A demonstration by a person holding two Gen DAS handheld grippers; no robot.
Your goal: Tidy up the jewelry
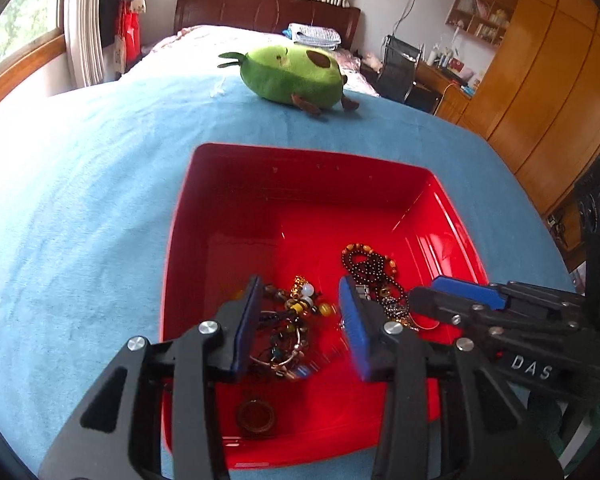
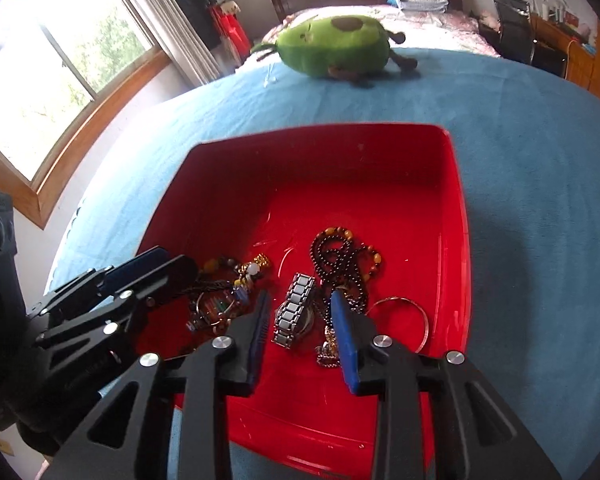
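Nearest, the left gripper point(image 1: 300, 320) and right gripper point(image 2: 302, 332) hang part-open, holding nothing, over the red bin point(image 2: 458, 208). Its tangled jewelry point(image 1: 288, 328) looks light and snaggy; the stiff metal watch point(image 2: 294, 312) offers the best hold across its band.

My view: jewelry point(image 2: 292, 304) lies in the tub point(image 2: 324, 152) on the bed point(image 2: 520, 160); a plush toy point(image 2: 336, 44) sits behind it.

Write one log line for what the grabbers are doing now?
left gripper: open over charm tangle | right gripper: open over metal watch | red bin: holds jewelry
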